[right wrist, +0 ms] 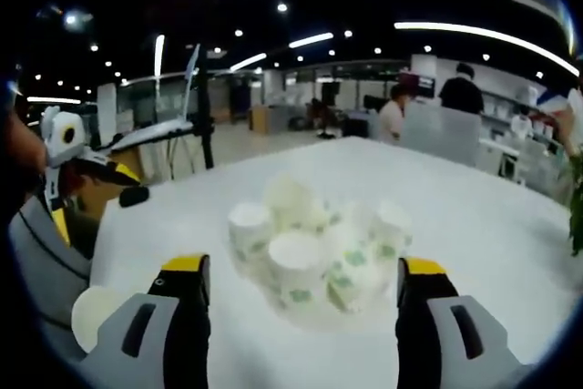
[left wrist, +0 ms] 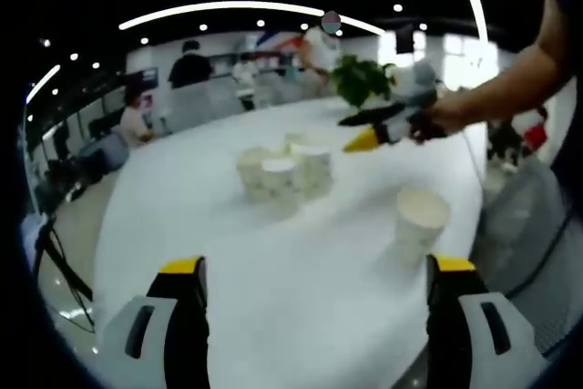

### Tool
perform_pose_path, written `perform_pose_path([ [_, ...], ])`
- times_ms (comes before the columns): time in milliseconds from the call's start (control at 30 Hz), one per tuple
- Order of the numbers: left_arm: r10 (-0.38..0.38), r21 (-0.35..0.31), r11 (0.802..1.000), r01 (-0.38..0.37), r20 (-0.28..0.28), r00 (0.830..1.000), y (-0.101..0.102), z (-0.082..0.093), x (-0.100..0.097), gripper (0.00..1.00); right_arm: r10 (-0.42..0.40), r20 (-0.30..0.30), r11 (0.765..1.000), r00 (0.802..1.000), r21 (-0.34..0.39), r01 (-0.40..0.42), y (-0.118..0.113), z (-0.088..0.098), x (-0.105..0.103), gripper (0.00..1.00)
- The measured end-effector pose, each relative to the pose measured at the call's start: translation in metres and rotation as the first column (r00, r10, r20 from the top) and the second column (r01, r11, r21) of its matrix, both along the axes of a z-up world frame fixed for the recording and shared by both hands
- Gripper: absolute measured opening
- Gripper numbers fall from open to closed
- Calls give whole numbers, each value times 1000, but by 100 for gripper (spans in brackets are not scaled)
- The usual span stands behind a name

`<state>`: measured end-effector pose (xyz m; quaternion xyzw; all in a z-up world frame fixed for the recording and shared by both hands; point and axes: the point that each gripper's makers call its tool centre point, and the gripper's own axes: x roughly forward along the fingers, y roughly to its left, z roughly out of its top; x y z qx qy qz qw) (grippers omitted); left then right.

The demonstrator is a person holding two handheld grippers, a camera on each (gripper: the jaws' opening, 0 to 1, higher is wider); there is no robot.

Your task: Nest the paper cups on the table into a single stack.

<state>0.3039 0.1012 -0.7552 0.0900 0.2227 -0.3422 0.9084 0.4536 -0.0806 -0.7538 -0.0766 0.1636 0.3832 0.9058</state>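
A white table (left wrist: 228, 252) carries every paper cup. Near its middle, a cluster of cups (right wrist: 314, 257) stands mouth-up and close together; about six can be counted in the right gripper view, though blur hides the exact number and whether anything is inside them. One single cup (left wrist: 420, 222) stands apart from the cluster, nearer the table edge. The left gripper (left wrist: 317, 284) is released, grasping nothing, short of the cluster. The right gripper (right wrist: 302, 287) likewise gapes empty, just before the cluster.

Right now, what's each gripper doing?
Left gripper: open, empty, near a lone paper cup.
Right gripper: open, empty, facing the clustered cups.
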Motion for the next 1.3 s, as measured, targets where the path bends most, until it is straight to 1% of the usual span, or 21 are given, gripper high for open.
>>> perform_pose_path([
  [133,-8,3,1000,8,4,1000,-1,1,2,98,6,4,1000,1000,-4,-6,4,-1,3,81],
  [200,-10,9,1000,10,2,1000,-1,0,2,98,9,17,1000,1000,-15,-8,6,-1,4,81],
  [267,-9,5,1000,9,4,1000,0,1,3,98,14,13,1000,1000,-13,-14,9,-1,5,79],
  [400,-4,-1,1000,4,8,1000,0,3,2,98,18,25,1000,1000,-21,-18,14,-5,7,78],
  [433,-3,-2,1000,3,6,1000,0,3,2,98,19,26,1000,999,-21,-19,15,-6,8,76],
  [500,1,-2,1000,-1,4,1000,0,1,1,98,27,19,999,999,-37,-26,18,-12,8,74],
  [600,12,-10,1000,-12,0,1000,0,2,0,98,33,3,999,999,-32,-33,24,-18,8,71],
  [700,14,-10,1000,-14,-3,1000,0,1,-2,98,38,1,999,999,-39,-38,28,-22,9,64],
  [800,13,-5,1000,-13,-4,1000,0,1,-3,98,36,-9,999,999,-38,-36,31,-25,10,62],
  [933,17,1,1000,-17,-5,1000,2,2,-4,98,20,-14,1000,1000,-19,-21,31,-25,14,57],
  [1300,29,11,1000,-29,-14,999,7,1,-9,98,4,-53,1000,999,-11,-5,35,-37,16,52],
])
